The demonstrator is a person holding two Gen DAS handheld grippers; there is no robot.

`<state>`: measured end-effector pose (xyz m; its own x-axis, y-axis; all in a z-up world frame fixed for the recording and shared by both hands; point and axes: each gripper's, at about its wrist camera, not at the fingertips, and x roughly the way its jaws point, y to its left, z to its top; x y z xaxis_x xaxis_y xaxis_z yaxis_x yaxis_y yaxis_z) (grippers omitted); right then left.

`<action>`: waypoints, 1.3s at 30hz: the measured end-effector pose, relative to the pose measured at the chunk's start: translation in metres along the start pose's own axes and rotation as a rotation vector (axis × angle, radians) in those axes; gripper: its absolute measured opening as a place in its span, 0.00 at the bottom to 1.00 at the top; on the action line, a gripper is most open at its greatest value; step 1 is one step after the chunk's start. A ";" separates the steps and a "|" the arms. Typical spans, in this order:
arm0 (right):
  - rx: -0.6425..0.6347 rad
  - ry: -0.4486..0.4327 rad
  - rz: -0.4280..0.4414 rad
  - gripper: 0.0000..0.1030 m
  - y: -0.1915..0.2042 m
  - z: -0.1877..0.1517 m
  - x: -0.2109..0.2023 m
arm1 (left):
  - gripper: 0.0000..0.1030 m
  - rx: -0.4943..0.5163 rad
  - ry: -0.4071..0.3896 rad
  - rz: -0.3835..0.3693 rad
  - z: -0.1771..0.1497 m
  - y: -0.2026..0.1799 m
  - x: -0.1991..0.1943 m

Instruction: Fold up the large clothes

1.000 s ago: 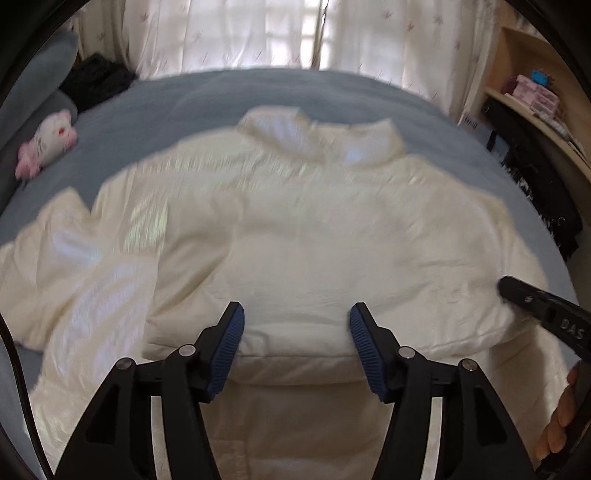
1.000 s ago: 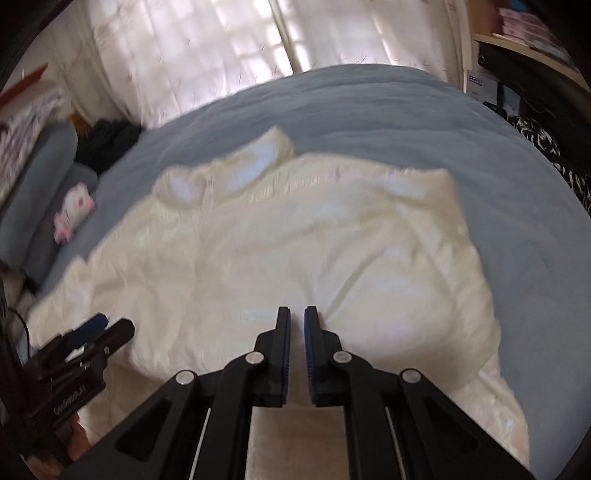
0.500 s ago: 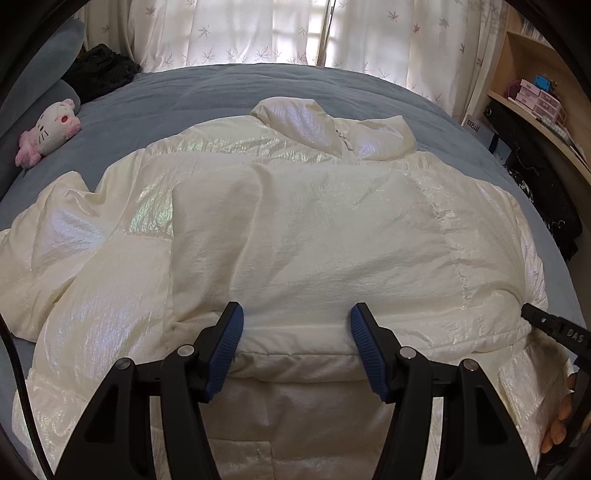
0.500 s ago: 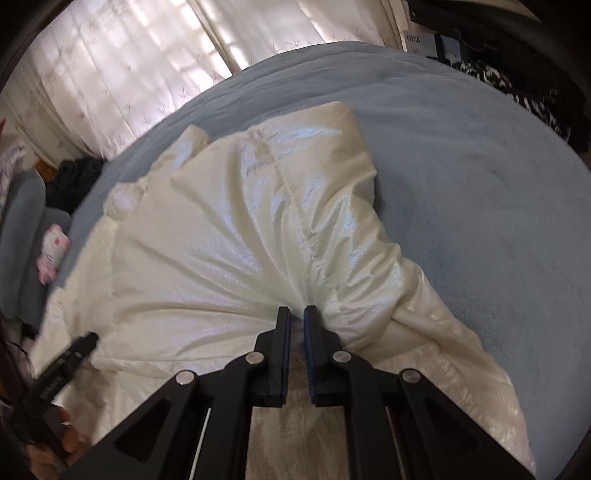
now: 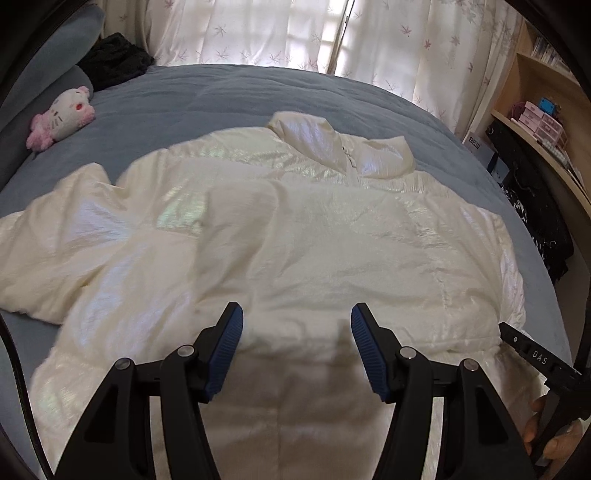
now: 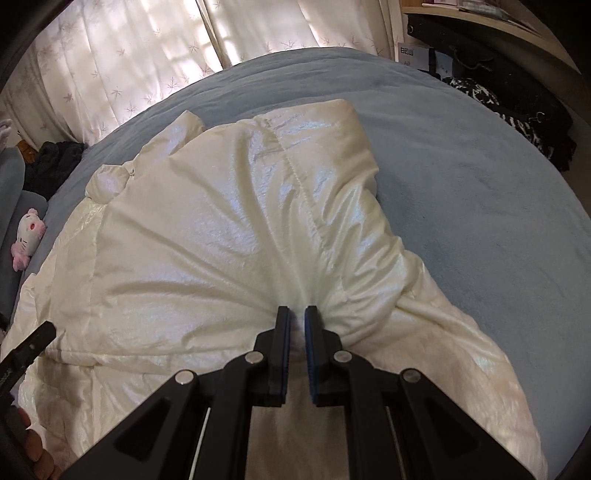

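Observation:
A large cream puffer jacket (image 5: 295, 240) lies spread on the blue-grey bed (image 5: 229, 96), collar toward the curtains, one sleeve out to the left. My left gripper (image 5: 297, 332) is open and empty, hovering over the jacket's lower middle. My right gripper (image 6: 296, 317) is shut on a bunched fold of the jacket (image 6: 229, 229), with creases fanning out from the pinch. The right gripper's tip also shows at the right edge of the left wrist view (image 5: 532, 354). The left gripper's tip shows at the left edge of the right wrist view (image 6: 26, 347).
A pink and white plush toy (image 5: 61, 116) lies at the bed's far left by a grey pillow (image 5: 40, 62) and dark clothes (image 5: 114, 55). Curtains (image 5: 295, 33) hang behind. A wooden shelf (image 5: 546, 122) with boxes and dark garments (image 6: 517, 118) stands at the right.
My right gripper has pulled its pinched fold of the jacket tighter, bunching it toward the fingers. My left gripper stays open and has drawn back slightly.

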<state>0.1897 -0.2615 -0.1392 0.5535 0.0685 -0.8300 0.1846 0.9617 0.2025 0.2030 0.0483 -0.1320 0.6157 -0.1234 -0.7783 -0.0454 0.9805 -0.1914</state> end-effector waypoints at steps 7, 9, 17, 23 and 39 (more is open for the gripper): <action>0.042 0.087 0.189 0.27 0.017 -0.029 -0.042 | 0.63 0.009 -0.030 0.072 -0.018 0.019 -0.060; -0.010 0.061 0.195 0.27 0.032 -0.044 -0.065 | 0.63 0.015 -0.033 0.100 -0.025 0.028 -0.078; -0.166 0.038 0.253 0.27 0.082 -0.091 -0.124 | 0.63 -0.007 -0.063 0.122 -0.051 0.068 -0.140; -0.270 0.016 0.258 0.27 0.126 -0.113 -0.153 | 0.66 -0.035 -0.109 0.130 -0.065 0.107 -0.176; -0.415 -0.010 0.340 0.27 0.275 -0.125 -0.140 | 0.67 -0.315 -0.127 0.049 -0.067 0.307 -0.181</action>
<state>0.0609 0.0266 -0.0322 0.5338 0.3942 -0.7481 -0.3419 0.9098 0.2354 0.0252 0.3609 -0.0902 0.6987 -0.0377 -0.7144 -0.3063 0.8867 -0.3463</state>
